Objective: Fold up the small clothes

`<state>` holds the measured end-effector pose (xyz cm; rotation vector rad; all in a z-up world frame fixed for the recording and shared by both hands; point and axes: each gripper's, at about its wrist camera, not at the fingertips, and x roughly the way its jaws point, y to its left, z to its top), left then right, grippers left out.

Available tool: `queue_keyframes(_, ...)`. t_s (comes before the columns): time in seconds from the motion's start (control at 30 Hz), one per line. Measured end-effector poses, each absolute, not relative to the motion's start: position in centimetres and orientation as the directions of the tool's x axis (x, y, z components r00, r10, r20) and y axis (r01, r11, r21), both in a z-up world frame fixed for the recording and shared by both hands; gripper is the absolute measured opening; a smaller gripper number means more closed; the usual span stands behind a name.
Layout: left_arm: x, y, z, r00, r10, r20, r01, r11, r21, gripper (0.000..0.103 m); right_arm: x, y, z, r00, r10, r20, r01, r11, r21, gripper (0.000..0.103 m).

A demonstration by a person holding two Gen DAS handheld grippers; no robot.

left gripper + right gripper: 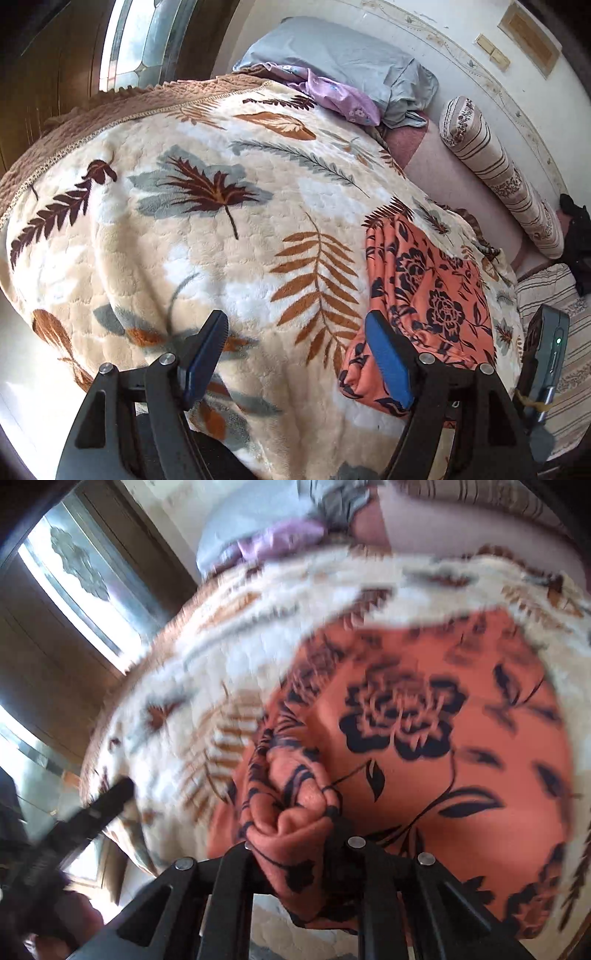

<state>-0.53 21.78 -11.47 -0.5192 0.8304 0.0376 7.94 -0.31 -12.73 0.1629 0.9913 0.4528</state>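
Note:
An orange garment with a dark flower print [424, 295] lies folded on the leaf-patterned blanket [221, 221], at the right of the left wrist view. My left gripper [295, 362] hangs open over the blanket's near part, holding nothing; its right finger [388, 365] stands over the garment's near left edge. In the blurred right wrist view the garment [443, 738] fills the middle. My right gripper [295, 812] is shut on a bunched fold of it, and the cloth hides the fingertips. A black finger of the left gripper [107, 805] shows at the left.
A grey pillow [343, 55] and a purple cloth [340, 92] lie at the head of the bed. A striped bolster [498, 170] runs along the wall on the right. A wooden door with a glass pane [140, 40] stands beyond the bed's left edge.

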Motion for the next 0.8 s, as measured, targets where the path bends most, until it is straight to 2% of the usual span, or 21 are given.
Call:
queue_keyframes(0.03,-0.7,21.7,-11.4,0.684,-0.195,-0.703,-0.209,0.871,-0.445,0.077,7.2,-0.4,-12.1,0.496,0.446,-0.745,-0.323,0.891,0.319,0.021)
queue_keyframes(0.07,-0.8,21.6,-11.3,0.693,-0.232,-0.683,-0.180,0.862,-0.474,0.077,6.7,-0.8,-11.7,0.497,0.469,-0.730,-0.342,0.879,0.332,0.037)
queue_keyframes(0.1,-0.6,21.3,-11.1,0.695,-0.264,-0.669,-0.159,0.851,-0.501,0.077,6.4,-1.3,-11.4,0.483,0.497,-0.721,-0.346,0.865,0.364,0.071)
queue_keyframes(0.13,-0.2,20.8,-11.0,0.690,-0.300,-0.659,-0.137,0.840,-0.525,0.077,5.9,-1.9,-11.1,0.483,0.516,-0.708,-0.336,0.855,0.394,0.086)
queue_keyframes(0.17,0.3,20.2,-10.8,0.684,-0.347,-0.642,-0.103,0.825,-0.555,0.077,5.4,-2.7,-10.7,0.496,0.523,-0.693,-0.325,0.852,0.410,0.095)
queue_keyframes(0.33,1.2,16.1,-10.3,0.630,-0.425,-0.650,-0.014,0.830,-0.557,0.077,2.2,-7.7,-9.5,0.555,0.580,-0.596,-0.293,0.807,0.512,0.095)
queue_keyframes(0.53,2.1,12.2,-11.2,0.560,-0.410,-0.720,0.011,0.873,-0.488,0.077,0.9,-13.8,-9.7,0.616,0.570,-0.543,-0.188,0.776,0.602,0.095)
queue_keyframes(0.63,2.6,11.5,-11.6,0.535,-0.414,-0.737,-0.003,0.871,-0.491,0.065,0.8,-15.7,-10.1,0.621,0.571,-0.537,-0.163,0.763,0.625,0.095)
queue_keyframes(0.73,3.2,10.8,-11.9,0.512,-0.386,-0.768,-0.019,0.888,-0.459,0.064,0.8,-16.3,-10.3,0.622,0.581,-0.525,-0.161,0.751,0.640,0.095)
queue_keyframes(0.77,3.5,10.6,-12.1,0.507,-0.379,-0.774,-0.022,0.892,-0.451,0.056,0.9,-16.5,-10.4,0.620,0.587,-0.521,-0.163,0.746,0.646,0.095)
queue_keyframes(0.8,3.8,10.5,-12.3,0.501,-0.366,-0.784,-0.026,0.899,-0.437,0.042,1.0,-16.6,-10.5,0.618,0.590,-0.519,-0.163,0.742,0.650,0.095)
